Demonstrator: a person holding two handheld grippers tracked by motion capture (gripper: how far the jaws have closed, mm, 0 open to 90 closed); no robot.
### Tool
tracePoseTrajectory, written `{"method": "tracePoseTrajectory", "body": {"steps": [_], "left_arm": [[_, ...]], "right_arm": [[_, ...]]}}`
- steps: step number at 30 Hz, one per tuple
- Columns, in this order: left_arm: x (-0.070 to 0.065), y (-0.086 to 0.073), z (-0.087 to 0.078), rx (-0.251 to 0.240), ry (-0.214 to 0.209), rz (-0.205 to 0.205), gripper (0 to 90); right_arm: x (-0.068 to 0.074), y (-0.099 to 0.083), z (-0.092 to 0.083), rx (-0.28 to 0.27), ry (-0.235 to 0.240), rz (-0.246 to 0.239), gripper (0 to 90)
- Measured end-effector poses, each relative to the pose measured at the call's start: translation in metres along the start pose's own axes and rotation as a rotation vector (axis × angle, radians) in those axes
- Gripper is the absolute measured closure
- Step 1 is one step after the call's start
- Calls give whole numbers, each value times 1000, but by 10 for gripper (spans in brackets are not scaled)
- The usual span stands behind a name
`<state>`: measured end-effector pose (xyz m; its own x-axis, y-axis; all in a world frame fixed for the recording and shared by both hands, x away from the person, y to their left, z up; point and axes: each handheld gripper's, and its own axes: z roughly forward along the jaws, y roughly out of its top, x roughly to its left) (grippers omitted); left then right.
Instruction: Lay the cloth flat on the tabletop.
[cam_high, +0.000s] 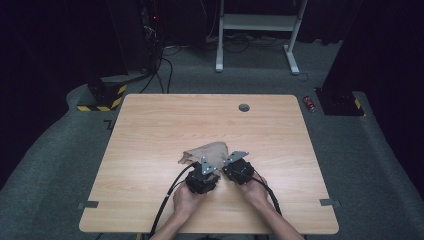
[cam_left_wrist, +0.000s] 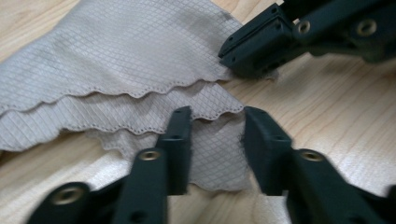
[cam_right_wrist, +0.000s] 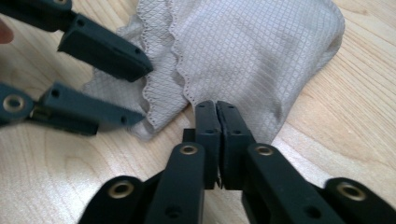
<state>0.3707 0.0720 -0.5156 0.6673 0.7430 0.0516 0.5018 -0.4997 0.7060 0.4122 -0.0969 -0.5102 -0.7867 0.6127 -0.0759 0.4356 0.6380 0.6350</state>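
A beige cloth (cam_high: 210, 150) with a diamond weave and scalloped edges lies folded in layers on the wooden table (cam_high: 150, 130), near its front middle. My left gripper (cam_left_wrist: 217, 140) is open, its jaws standing apart over a lower corner of the cloth (cam_left_wrist: 116, 51) without pressing on it. My right gripper (cam_right_wrist: 217, 109) is shut, its jaws pinched together on the cloth's (cam_right_wrist: 252, 51) near edge. In the high view the left gripper (cam_high: 204, 169) and right gripper (cam_high: 231, 161) sit side by side at the cloth's near side, each held by a hand. The right gripper (cam_left_wrist: 229, 53) bites the edge in the left gripper view.
A round cable hole (cam_high: 244, 107) sits near the table's far edge. Grey tape marks (cam_high: 88, 204) lie by the front corners. On the carpet beyond stand a white frame (cam_high: 257, 22), a red can (cam_high: 310, 103) and black equipment with cables (cam_high: 150, 60).
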Motion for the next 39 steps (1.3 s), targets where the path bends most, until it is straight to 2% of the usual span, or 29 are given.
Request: {"method": "tracePoseTrajectory", "body": {"steps": [2,3,6,9,11,12,13,14,15,17,20,21,22,23,25,27,28,31,34,36,38,39], "left_arm": [[0,1,-1,14,9,34,824],[0,2,-1,24,17,49,863],[5,2,-3,35,10,46,896],[17,1,-16,-14,-3,-2,898],[30,2,-29,-68,-11,-62,898],[37,2,-36,-89,-13,-89,899],[44,2,-42,-108,-8,-114,899],[55,1,-52,-127,11,-142,899],[55,1,-52,-127,11,-142,899],[69,-4,-57,-125,42,-169,899],[83,-13,-55,-98,78,-198,898],[88,-17,-52,-80,97,-207,898],[91,-19,-50,-73,110,-216,897],[94,-22,-47,-59,125,-226,897],[98,-26,-42,-29,139,-234,893],[95,-30,-40,-23,140,-234,890],[94,-30,-41,-28,138,-234,878],[88,-29,-43,-45,106,-226,752],[85,-27,-44,-45,87,-218,640],[83,-27,-44,-45,81,-224,604],[81,-28,-44,-58,83,-224,597],[80,-28,-43,-58,83,-213,584]], "right_arm": [[-1,1,0,8,-3,-6,890],[-1,2,0,11,-9,-9,891],[-3,6,-6,-20,-20,-7,894],[-10,16,-22,-68,-36,5,894],[-16,22,-31,-93,-49,12,894],[-24,28,-39,-108,-69,19,893],[-24,28,-39,-108,-69,19,893],[-31,33,-44,-119,-84,28,894],[-31,33,-44,-119,-84,28,894],[-38,36,-46,-125,-103,41,894],[-49,38,-40,-103,-135,74,894],[-53,37,-36,-93,-144,88,893],[-60,36,-27,-60,-165,111,890],[-60,36,-27,-60,-165,111,890],[-61,35,-18,-15,-179,113,884],[-57,34,-12,1,-178,100,858],[-53,33,-12,-12,-171,101,836],[-44,33,-19,-63,-150,94,798],[-29,32,-29,-108,-121,53,775],[-16,29,-33,-129,-72,18,774],[-5,27,-30,-114,-32,-14,776],[6,23,-21,-89,7,-42,777]]}}
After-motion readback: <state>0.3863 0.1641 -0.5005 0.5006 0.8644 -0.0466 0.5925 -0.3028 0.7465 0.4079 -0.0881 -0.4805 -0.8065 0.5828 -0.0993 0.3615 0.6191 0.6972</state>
